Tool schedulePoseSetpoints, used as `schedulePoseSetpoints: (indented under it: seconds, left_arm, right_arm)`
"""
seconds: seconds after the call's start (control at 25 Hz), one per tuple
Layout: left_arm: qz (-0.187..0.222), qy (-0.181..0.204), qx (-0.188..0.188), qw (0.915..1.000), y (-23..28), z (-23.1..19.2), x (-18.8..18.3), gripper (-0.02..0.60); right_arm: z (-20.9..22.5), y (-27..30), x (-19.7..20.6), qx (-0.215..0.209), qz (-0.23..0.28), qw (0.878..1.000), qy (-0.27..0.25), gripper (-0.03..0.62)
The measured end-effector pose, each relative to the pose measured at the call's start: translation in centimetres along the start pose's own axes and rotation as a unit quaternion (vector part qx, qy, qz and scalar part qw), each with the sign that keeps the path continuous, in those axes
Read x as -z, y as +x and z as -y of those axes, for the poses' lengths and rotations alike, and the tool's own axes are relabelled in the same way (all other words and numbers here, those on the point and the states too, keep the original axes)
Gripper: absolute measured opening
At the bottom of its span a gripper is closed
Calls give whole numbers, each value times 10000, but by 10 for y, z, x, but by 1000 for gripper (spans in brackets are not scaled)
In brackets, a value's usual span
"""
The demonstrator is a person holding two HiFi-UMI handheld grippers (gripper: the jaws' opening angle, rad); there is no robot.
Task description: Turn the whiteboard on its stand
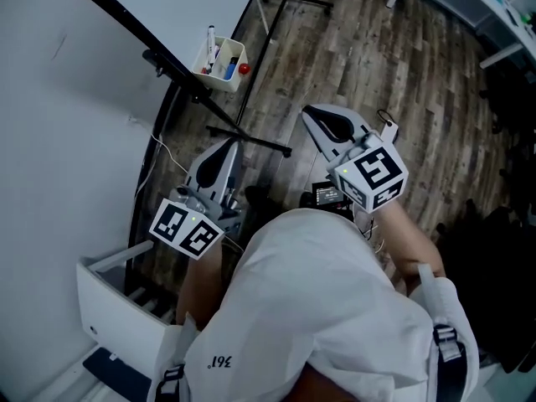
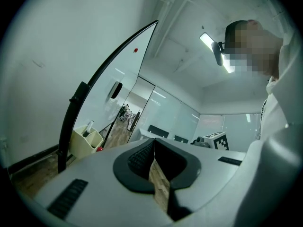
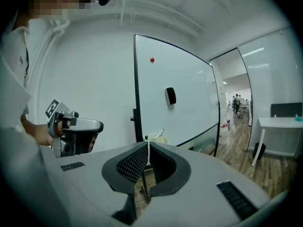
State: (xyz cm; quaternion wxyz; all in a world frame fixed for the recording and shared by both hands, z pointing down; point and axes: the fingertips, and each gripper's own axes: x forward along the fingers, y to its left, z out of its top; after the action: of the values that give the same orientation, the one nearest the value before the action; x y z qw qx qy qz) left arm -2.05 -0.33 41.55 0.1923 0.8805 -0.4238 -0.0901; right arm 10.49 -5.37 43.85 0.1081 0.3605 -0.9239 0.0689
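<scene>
The whiteboard (image 1: 172, 7) stands at the upper left on a black stand (image 1: 251, 141), its black frame edge running diagonally. A cream tray (image 1: 222, 57) with markers hangs at its lower edge. My left gripper (image 1: 224, 153) is shut with nothing in it, a little short of the stand. In the left gripper view the board (image 2: 118, 79) rises ahead to the left, and the gripper (image 2: 153, 148) touches nothing. My right gripper (image 1: 322, 120) is shut and empty, out over the floor. In the right gripper view the board (image 3: 175, 93) carries a red magnet (image 3: 151, 59) and a black eraser (image 3: 171, 96).
A white box (image 1: 117, 308) sits by the wall at the lower left. White desks (image 1: 502, 23) stand at the far right, and one desk (image 3: 284, 122) shows beyond the board. A small black device (image 1: 331, 195) lies on the wood floor near the person's feet.
</scene>
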Motion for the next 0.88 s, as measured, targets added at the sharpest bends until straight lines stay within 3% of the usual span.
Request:
schedulePoseSetpoints:
  seconds: [0.52,0.88]
  left_arm:
    - [-275,39,71,9996,2,51,42,11]
    - [-285,-112,-185,9994,-17,63,64,11]
  right_arm:
    - [3,-49,31,-67,-104,9997,219,29]
    - [-7,-71,57,-267,-271,9988,313,28]
